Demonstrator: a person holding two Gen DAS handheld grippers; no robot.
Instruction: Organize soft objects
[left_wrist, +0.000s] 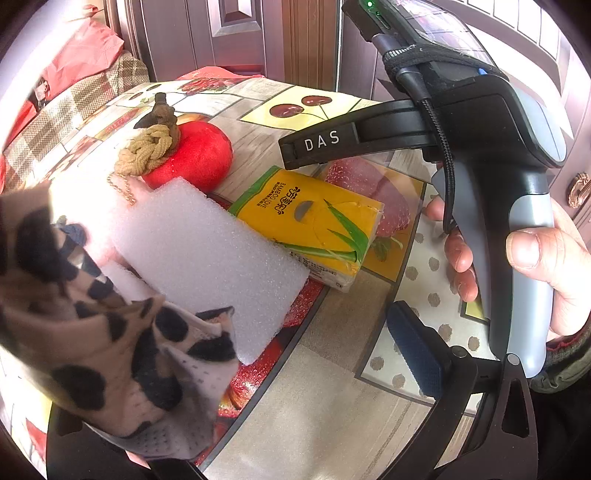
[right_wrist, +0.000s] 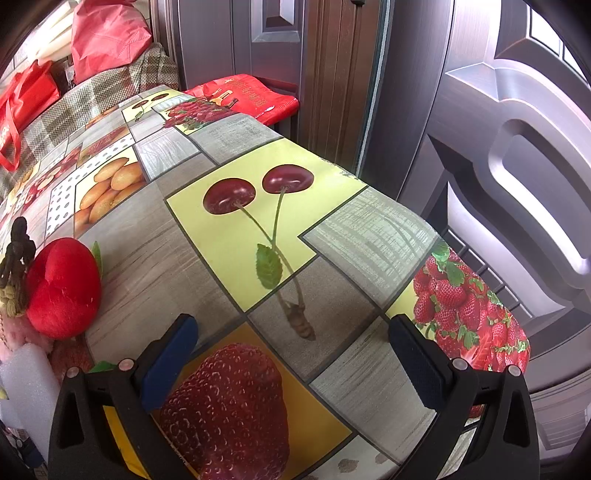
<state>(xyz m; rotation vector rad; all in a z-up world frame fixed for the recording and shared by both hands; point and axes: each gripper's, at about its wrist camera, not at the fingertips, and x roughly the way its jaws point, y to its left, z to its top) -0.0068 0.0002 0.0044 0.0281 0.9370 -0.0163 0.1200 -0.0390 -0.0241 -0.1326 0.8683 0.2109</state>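
Spotted cloth (left_wrist: 110, 354) sat near-left in my left hand-held gripper (left_wrist: 155, 435), clamped I judged; foam block (left_wrist: 207, 258), tissue pack (left_wrist: 314, 225), red plush (left_wrist: 195, 155) on tabletop (right_wrist: 369, 229). Right hand-held gripper (right_wrist: 291, 358) open, empty. Mid-sort; next: place cloth.

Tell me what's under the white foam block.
The white foam block overlaps the yellow tissue pack and a spotted cloth. Whatever lies beneath its middle is covered.
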